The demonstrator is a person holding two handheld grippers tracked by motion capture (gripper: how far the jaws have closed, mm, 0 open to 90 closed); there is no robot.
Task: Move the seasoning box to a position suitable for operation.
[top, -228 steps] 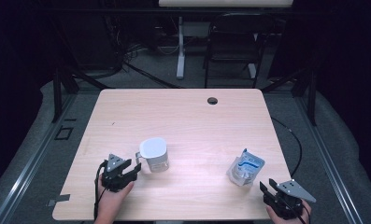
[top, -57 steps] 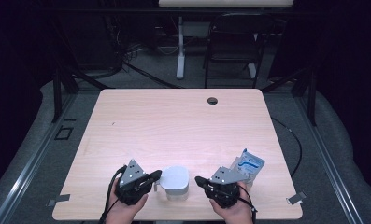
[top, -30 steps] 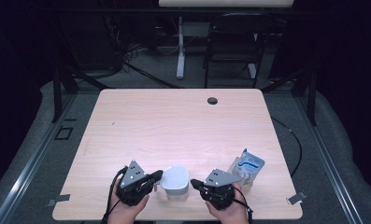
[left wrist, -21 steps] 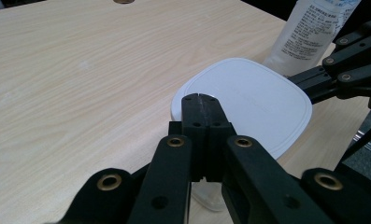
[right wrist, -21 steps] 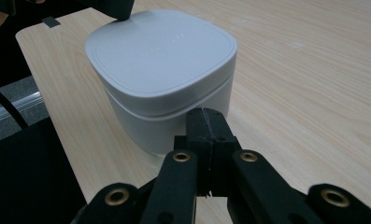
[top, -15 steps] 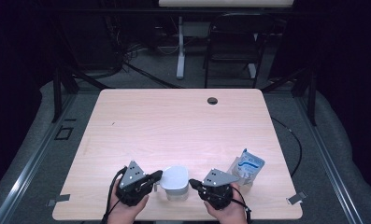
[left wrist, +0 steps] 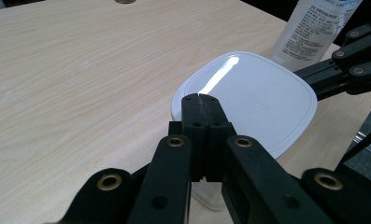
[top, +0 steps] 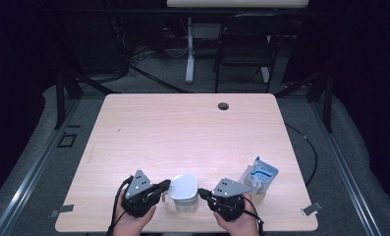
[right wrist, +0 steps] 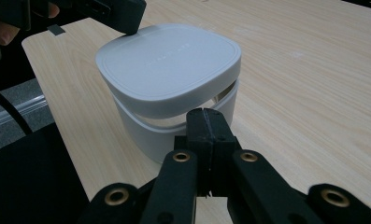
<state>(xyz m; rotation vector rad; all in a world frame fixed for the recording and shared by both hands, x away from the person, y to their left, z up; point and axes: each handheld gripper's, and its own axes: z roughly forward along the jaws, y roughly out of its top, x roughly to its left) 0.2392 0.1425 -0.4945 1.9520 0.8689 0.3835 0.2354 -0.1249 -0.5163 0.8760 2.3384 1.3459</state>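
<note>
— Where was the white container [top: 183,192] when you stopped?

— Near the table's [top: 182,132] front edge, between your grippers, lid [right wrist: 169,65] on top. Your left gripper [top: 164,186] had its jaws pressed together at the lid's rim; your right gripper [top: 203,193], jaws also together, met the container's side. The pouch [top: 259,175] stood just beside it.

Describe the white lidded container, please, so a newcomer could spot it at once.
On the wooden table, look at the near edge between the two grippers. The white container stands there, squarish with rounded corners and a smooth lid, unlike the printed blue-and-white pouch beside it.
</note>
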